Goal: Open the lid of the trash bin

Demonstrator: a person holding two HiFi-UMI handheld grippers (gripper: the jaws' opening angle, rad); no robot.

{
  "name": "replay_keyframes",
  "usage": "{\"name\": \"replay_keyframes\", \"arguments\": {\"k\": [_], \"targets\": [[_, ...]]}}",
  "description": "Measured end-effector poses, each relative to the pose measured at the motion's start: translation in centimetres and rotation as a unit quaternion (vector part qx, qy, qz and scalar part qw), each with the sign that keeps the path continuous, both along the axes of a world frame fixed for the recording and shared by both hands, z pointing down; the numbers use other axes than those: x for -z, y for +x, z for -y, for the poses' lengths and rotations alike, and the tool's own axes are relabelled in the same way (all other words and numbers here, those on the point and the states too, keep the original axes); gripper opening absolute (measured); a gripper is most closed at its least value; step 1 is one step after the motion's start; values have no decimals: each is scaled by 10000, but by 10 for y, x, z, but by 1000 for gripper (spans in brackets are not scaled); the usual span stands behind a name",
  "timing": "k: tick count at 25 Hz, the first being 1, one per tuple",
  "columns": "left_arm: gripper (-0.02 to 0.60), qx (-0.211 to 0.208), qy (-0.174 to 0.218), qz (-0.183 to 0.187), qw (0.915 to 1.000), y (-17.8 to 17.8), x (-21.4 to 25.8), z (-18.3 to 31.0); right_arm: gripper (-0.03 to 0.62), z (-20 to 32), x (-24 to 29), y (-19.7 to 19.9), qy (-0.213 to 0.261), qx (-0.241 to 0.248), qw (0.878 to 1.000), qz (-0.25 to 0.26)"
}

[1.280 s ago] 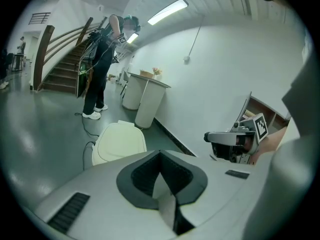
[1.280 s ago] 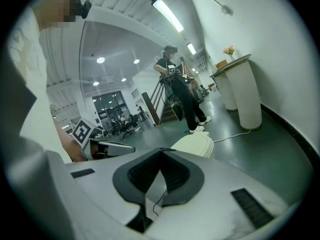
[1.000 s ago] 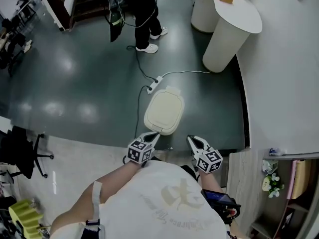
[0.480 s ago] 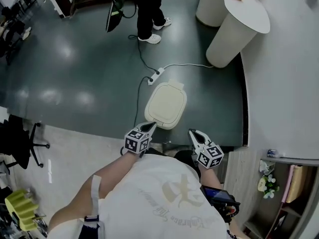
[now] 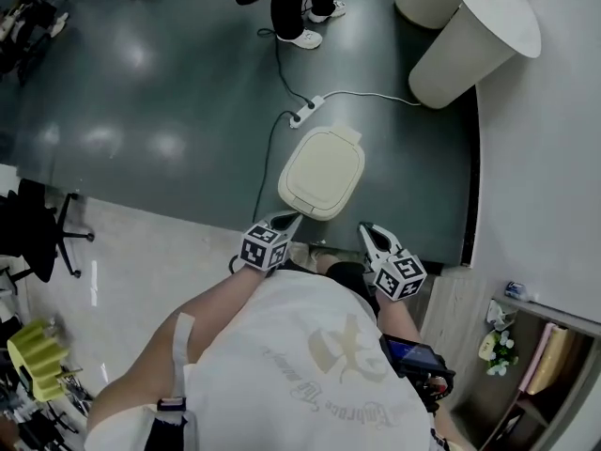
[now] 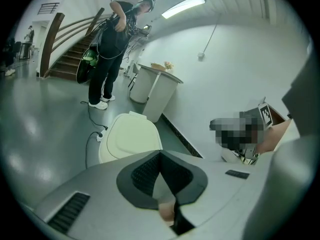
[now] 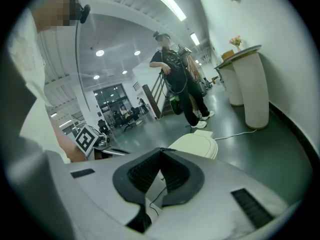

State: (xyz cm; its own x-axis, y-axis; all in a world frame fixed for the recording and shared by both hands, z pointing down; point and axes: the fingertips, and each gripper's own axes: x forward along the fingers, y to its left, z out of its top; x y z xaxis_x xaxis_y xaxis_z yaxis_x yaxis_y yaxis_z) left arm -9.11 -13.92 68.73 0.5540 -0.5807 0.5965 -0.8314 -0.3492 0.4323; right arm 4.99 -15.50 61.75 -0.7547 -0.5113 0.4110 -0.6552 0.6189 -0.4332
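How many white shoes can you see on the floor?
2. One shoe is nearest the power strip; the other shoe is by the picture's top edge. Both are on the standing person. Others may be hidden.

Looking down on a glossy dark floor [image 5: 141, 111], with a power strip [image 5: 307, 112] lying on it, trailing a white cable [image 5: 376, 95] toward a white pedestal [image 5: 470, 45] and a dark cable [image 5: 266, 163] the other way. Showing a person [image 5: 299, 7] standing just beyond the strip in white shoes. Showing an office chair [image 5: 42, 233] sitting at the left on paler floor [image 5: 141, 252], flowers [image 5: 498, 346] standing at lower right, and stairs [image 6: 65, 54] rising beside the person.
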Motion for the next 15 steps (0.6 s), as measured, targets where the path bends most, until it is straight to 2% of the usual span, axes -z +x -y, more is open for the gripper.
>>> {"name": "replay_keyframes", "arguments": {"k": [4, 8, 15], "targets": [[14, 57, -126, 122, 9998, 1, -13, 3, 6, -2, -11, -1, -149, 120, 9998, -9], [14, 107, -261, 411, 9988, -3, -34, 8, 6, -2, -23, -4, -271, 198, 9994, -1], [14, 71, -471, 760, 9960, -4, -64, 16, 6, 1, -30, 2, -410, 131, 9991, 34]]}}
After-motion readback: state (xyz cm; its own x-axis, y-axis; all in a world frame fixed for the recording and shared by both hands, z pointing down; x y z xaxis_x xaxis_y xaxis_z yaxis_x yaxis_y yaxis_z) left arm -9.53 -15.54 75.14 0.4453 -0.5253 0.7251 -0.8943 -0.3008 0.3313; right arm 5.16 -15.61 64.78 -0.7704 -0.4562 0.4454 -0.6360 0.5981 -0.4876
